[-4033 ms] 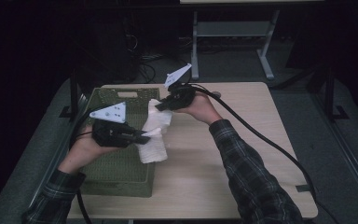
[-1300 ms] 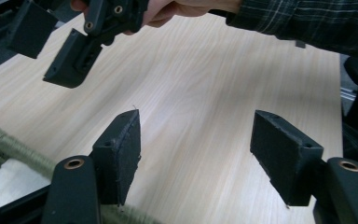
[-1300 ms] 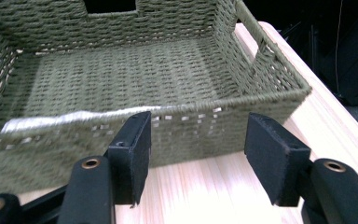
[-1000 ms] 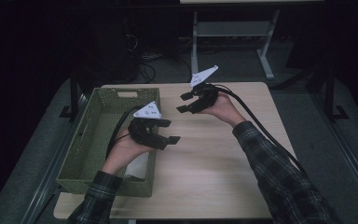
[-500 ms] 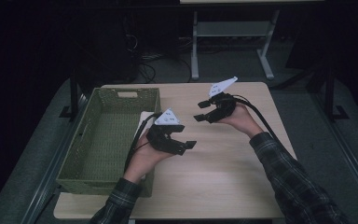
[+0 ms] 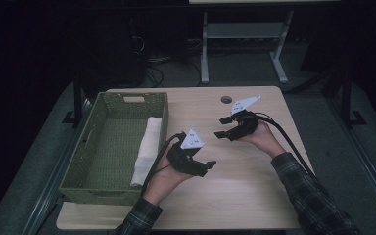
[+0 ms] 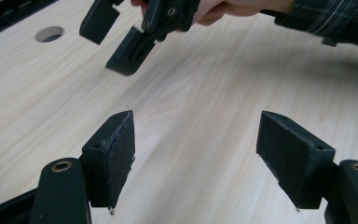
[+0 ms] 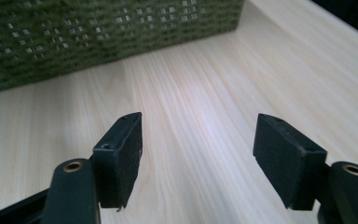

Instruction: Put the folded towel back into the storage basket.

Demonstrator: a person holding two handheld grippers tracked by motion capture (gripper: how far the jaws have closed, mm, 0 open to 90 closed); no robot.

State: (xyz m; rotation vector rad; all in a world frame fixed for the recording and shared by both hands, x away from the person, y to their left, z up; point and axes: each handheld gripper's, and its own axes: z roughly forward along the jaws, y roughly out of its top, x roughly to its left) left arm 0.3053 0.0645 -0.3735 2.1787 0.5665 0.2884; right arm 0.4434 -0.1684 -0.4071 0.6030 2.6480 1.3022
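High view: we see a pale wood-grain table (image 6: 235,196), rectangular with rounded corners and a small round hole (image 6: 226,99) near its far edge. At nine o'clock on it stands a green woven basket (image 6: 122,105), rectangular, with an open lattice wall and a handle slot in its far end. Inside, along the basket's right wall, lies a white cloth (image 6: 146,149), soft and folded into a long narrow strip; its long axis runs from twelve to six o'clock, parallel to that wall. The left gripper (image 6: 206,167), black with a grey three-cornered plate on top, hovers just right of the basket, jaws pointing toward three o'clock, spread wide and empty. The right gripper (image 6: 223,127) sits at about one o'clock from it, jaws pointing toward nine o'clock; they have just been opening and hold nothing.

Left gripper view: we see two matte black rectangular pads (image 7: 121,154) well apart over bare wood, and the right gripper (image 7: 116,39) at eleven o'clock, held by a hand (image 7: 223,7) in a plaid sleeve.

Right gripper view: we see its own pads (image 8: 121,149) standing wide over the table, with the basket's lattice wall (image 8: 98,32) across twelve o'clock.
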